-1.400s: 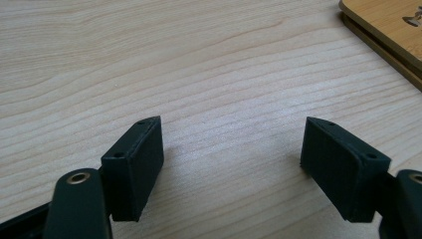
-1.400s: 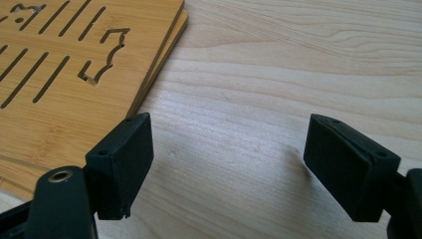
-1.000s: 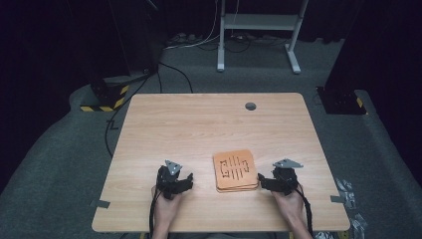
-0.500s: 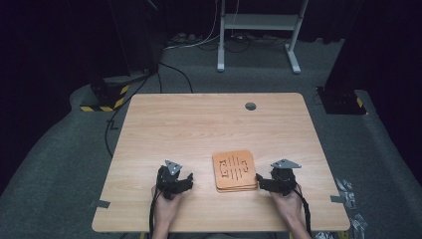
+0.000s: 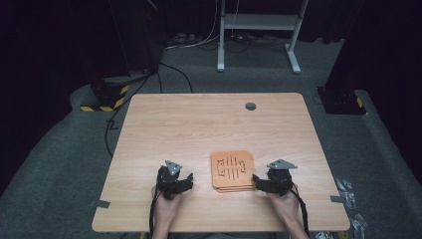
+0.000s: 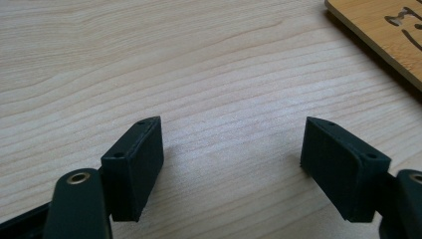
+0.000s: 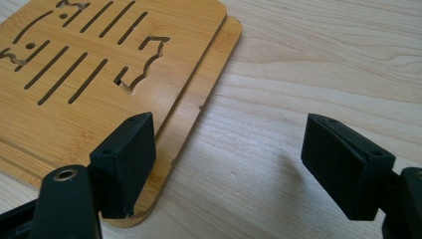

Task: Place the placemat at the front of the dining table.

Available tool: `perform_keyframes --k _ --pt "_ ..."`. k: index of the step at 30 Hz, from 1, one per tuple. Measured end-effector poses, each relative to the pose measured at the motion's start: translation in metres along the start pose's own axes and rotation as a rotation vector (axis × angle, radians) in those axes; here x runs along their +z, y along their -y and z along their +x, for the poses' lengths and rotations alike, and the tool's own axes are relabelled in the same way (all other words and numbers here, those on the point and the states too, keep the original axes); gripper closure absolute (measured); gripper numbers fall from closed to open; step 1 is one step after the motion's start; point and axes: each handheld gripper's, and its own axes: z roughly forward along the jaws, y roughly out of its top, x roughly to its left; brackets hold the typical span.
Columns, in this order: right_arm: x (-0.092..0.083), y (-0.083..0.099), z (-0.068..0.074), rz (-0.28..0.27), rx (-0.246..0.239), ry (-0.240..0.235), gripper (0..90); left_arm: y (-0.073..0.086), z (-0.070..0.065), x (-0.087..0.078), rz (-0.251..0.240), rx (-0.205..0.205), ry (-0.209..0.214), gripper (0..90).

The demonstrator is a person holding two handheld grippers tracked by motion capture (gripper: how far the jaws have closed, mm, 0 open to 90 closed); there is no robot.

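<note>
With jaws standing wide and holding nothing, the right gripper (image 5: pixel 257 180) is nearing the bamboo trivet stack (image 5: pixel 232 171) from 3 o'clock on the bench (image 5: pixel 209 124), so it should be sliding one jaw under the top trivet's (image 7: pixel 99 84) corner only, while the left gripper (image 5: pixel 186 181) is waiting equally wide and without load at 9 o'clock.

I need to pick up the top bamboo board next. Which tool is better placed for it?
Probably the right tool: its open jaws already straddle the edge of the stacked bamboo boards. The left tool, also open, rests over bare table, apart from the stack.

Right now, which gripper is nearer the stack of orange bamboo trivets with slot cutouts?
Right. The right gripper sits at the stack of orange bamboo trivets, at its near right corner, jaws open. The left gripper rests open on bare table to the stack's left, clearly apart.
</note>
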Motion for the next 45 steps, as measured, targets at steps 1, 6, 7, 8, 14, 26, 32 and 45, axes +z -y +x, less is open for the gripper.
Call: perform_keyframes --k 1,6,7,8,14,26,32,45 --pt "0.001 0.0 0.001 -0.005 0.0 0.007 21.3 0.0 0.0 0.0 0.0 0.0 0.0 24.8" --pt "0.002 -0.001 0.005 0.0 -0.009 -0.004 21.4 0.0 0.0 0.0 0.002 0.002 0.001 24.7" --pt "0.002 -0.001 0.007 0.0 -0.019 -0.006 21.5 0.0 0.0 0.0 0.002 0.001 0.001 24.7" --pt "0.002 -0.001 0.008 -0.004 -0.017 -0.003 21.5 0.0 0.0 0.0 0.002 0.001 0.001 24.7" --pt "0.002 -0.001 0.01 -0.002 -0.026 -0.01 21.7 0.0 0.0 0.0 0.005 0.004 0.004 24.6" --pt "0.002 -0.001 0.019 0.002 -0.057 -0.038 21.3 -0.001 -0.009 -0.002 -0.012 -0.046 0.107 25.6" --pt "0.002 -0.002 0.022 -0.002 -0.057 -0.041 21.1 -0.002 -0.014 -0.002 -0.029 -0.057 0.159 25.7" --pt "0.005 -0.006 0.03 -0.001 -0.074 -0.068 20.9 -0.014 -0.03 0.0 -0.038 -0.008 0.198 25.7"
